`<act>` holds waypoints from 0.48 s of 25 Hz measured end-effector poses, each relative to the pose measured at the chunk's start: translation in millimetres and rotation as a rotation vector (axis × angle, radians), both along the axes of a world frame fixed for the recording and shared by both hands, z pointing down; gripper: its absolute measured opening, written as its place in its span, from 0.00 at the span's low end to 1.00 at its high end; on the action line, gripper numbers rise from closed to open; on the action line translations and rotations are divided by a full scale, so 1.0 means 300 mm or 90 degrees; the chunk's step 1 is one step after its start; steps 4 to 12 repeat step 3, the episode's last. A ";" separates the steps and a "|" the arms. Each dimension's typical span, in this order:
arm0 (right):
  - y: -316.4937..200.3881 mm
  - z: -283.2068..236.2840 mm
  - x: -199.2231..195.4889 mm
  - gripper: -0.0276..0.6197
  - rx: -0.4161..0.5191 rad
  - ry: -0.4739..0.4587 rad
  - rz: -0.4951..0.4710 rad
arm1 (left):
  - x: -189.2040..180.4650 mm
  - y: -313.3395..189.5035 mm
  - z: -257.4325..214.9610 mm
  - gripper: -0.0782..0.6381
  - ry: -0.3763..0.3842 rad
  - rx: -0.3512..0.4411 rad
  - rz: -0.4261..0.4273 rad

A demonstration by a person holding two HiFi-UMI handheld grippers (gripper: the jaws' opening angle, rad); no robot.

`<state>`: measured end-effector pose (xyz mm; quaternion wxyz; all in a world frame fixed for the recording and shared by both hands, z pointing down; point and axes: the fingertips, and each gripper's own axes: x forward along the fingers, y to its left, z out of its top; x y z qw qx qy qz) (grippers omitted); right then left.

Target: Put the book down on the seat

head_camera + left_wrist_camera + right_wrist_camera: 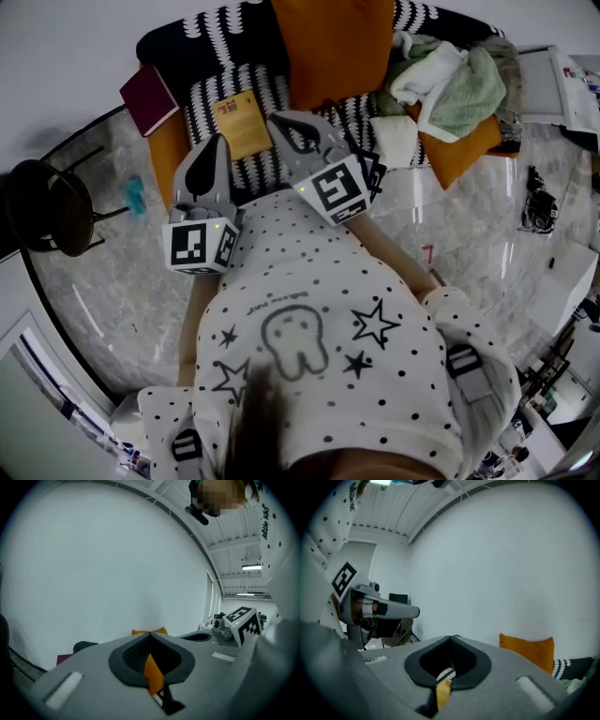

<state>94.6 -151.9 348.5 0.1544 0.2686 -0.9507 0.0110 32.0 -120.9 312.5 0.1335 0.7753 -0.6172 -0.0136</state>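
A yellow-brown book (242,122) lies flat on the black-and-white patterned seat (211,94) of the sofa, held by nothing. My left gripper (221,139) hangs just left of the book's near edge, its jaws closed to a point. Just right of the book is my right gripper (276,119), also closed, with nothing in it. In the left gripper view the jaws (150,634) meet at the tip, with only an orange sliver showing below. The right gripper view (451,638) shows a sliver of the book (443,693) under its closed jaws.
A maroon book (148,98) rests on the sofa's left arm. Behind the seat stands an orange cushion (330,42), and a heap of green and white cloths (450,84) fills the sofa's right side. A black chair (47,211) stands on the marble floor at left.
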 end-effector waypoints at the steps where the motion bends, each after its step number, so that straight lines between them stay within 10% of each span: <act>1: 0.003 0.000 0.002 0.05 0.000 0.000 0.000 | 0.001 0.002 0.000 0.11 0.001 0.000 0.000; 12: 0.008 -0.001 0.005 0.05 0.000 0.001 0.001 | 0.002 0.007 0.000 0.11 0.005 0.000 -0.001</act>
